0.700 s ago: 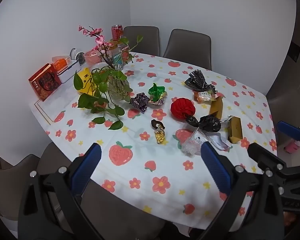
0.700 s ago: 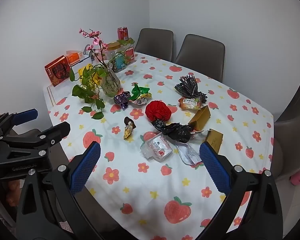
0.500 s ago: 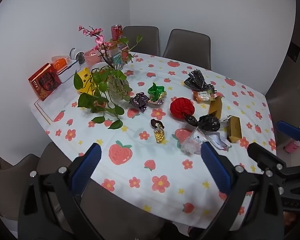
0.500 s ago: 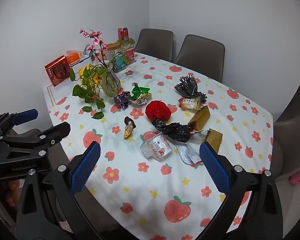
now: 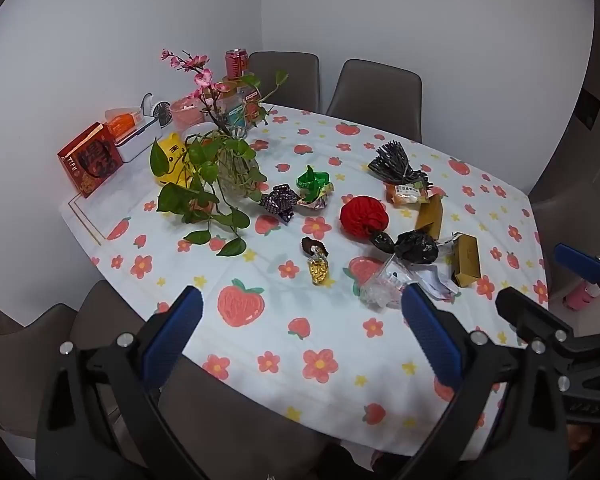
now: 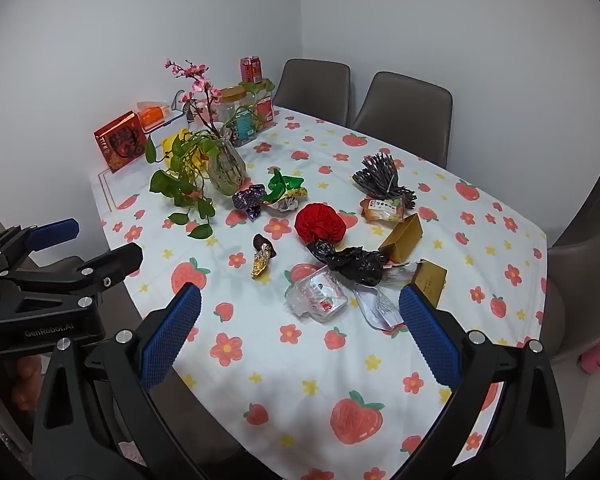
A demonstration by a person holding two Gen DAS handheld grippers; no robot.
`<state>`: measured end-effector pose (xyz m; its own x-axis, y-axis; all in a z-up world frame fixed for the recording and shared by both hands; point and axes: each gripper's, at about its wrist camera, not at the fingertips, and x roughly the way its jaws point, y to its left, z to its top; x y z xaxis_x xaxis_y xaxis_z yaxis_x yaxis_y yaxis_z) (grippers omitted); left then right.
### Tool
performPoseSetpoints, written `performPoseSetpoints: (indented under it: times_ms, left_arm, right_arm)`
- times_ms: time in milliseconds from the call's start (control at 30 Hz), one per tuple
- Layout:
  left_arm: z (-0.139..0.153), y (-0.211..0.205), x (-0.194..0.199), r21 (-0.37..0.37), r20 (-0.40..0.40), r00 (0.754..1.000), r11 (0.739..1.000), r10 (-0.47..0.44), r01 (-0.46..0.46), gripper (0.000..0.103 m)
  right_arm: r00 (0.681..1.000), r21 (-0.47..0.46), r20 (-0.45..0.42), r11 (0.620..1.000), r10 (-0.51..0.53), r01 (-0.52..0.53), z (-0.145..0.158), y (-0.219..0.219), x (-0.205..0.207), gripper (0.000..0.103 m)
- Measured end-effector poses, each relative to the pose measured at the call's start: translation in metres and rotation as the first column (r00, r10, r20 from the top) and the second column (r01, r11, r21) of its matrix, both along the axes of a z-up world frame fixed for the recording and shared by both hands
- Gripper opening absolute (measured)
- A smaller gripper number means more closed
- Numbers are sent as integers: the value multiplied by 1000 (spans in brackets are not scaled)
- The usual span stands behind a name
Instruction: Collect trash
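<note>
1. Left gripper point(image 5: 300, 320) spread wide, nothing between the blue pads; hangs over the near table edge, tilted down.
2. Right gripper point(image 6: 300, 320) also spread wide, holding nothing; same pose over the near edge, to the right of the left one.
3. Trash sits mid-table on the strawberry tablecloth point(image 5: 320, 364), well beyond both claws, nothing touched.
4. Nearest to the right gripper: clear plastic wrapper point(image 6: 318, 294), white crumpled wrapper point(image 6: 378, 306) just beside it, close to the right pad.
5. Black plastic bag point(image 6: 354, 264) lies behind those, touching the red paper ball point(image 6: 320, 224).
6. Two gold boxes point(image 6: 404, 238) right of the bag, one tipped up, one lying near the right pad.
7. Gold foil wrapper point(image 5: 318, 268) ahead of the left gripper, between its pads in view but far off.
8. Purple wrapper point(image 5: 280, 202) and green wrapper point(image 5: 312, 184) farther back, beside the plant vase point(image 5: 236, 172).
9. Black shredded bundle point(image 5: 396, 164) and orange snack packet point(image 5: 408, 194) at the far right side.
</note>
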<state>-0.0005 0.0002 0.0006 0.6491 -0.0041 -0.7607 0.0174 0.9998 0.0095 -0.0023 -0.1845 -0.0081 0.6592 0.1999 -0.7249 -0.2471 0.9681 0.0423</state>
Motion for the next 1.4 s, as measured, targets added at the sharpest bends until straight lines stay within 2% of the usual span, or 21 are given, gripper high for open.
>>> performPoseSetpoints:
  times_ms: [1400]
  left_arm:
    - [0, 1, 0, -11, -1, 1000, 1000, 1, -1, 99]
  right_arm:
    - [1000, 2, 5, 1000, -1, 1, 1, -2, -1, 96]
